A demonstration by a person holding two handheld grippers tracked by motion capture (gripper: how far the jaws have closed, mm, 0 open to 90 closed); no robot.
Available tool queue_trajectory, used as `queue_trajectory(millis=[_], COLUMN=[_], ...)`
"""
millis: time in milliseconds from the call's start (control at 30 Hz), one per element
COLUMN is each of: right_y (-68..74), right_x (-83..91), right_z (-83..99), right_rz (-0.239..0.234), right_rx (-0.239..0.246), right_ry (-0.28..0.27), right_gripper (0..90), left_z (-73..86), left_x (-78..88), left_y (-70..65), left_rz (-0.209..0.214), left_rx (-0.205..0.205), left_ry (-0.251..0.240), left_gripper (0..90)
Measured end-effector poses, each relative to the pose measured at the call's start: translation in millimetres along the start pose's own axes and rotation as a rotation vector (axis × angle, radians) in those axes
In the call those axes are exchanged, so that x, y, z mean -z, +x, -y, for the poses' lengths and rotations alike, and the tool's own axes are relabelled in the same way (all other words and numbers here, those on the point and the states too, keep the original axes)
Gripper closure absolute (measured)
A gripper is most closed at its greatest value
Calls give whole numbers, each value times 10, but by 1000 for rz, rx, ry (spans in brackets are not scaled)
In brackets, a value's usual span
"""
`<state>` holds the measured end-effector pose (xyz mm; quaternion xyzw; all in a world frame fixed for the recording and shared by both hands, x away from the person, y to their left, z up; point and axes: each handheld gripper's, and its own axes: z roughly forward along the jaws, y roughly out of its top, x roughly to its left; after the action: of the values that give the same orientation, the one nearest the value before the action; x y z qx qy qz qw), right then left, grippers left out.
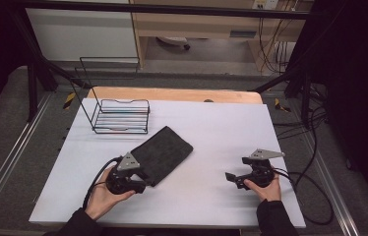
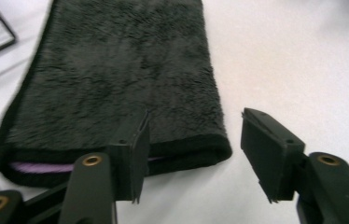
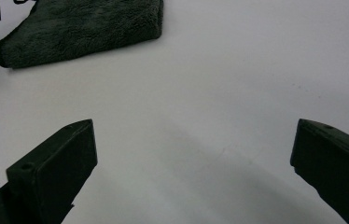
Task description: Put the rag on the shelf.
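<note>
**Left jaws straddle the near corner of the folded towel**

Two hands enter at the near edge of the table (image 1: 211, 123), each with one gripper. Left gripper (image 1: 141, 183) sits at the near end of the one dark folded towel (image 1: 165, 152), which lies slantwise left of the table's middle, its far end pointing toward the wire rack (image 1: 122, 117) at the far left. Right gripper (image 1: 231, 178) rests low at the near right, well apart from the towel, over bare white surface.

From above, the left gripper's tips are lost against the dark cloth. The left gripper view settles it: the jaws stand about half open, one over the towel's near hem, the other on bare table just past the towel's (image 2: 116, 79) corner. The pads do not press the cloth. That view also shows a thin lilac strip between the folded layers at the hem, too small to make out from above, and a corner of the rack at its upper left.

The right gripper view shows its jaws spread wide with nothing between them, and the towel (image 3: 84, 25) far off.
</note>
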<state>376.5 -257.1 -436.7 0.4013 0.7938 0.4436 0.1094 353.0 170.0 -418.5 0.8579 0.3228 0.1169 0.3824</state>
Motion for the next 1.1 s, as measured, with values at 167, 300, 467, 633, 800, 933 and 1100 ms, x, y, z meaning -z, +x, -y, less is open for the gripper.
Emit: queue_trajectory(millis=[167, 300, 467, 633, 800, 933, 1100], right_y=[1, -2, 3, 2, 2, 2, 0], right_x=[-1, -3, -10, -19, -25, -24, -20], right_z=[1, 1, 2, 1, 1, 1, -1], right_rz=[-1, 0, 0, 0, -1, -2, -3], right_rx=[-1, 3, -2, 1, 1, 2, 0], right_ry=[0, -1, 2, 4, 5, 7, 6], right_gripper=[11, 11, 11, 12, 11, 12, 12], left_z=[6, 50, 57, 29, -21, -34, -38], left_x=[-113, -175, -206, -252, -290, -285, -238], left_y=[-44, -52, -74, -55, -36, -19, 22], left_rz=[3, -7, -26, -23, -24, -13, 23], left_rx=[-22, -36, -52, -35, -25, -12, 31], left_ry=[47, 67, 76, 87, 111, 114, 96], left_gripper=[496, 536, 574, 651, 744, 791, 818])
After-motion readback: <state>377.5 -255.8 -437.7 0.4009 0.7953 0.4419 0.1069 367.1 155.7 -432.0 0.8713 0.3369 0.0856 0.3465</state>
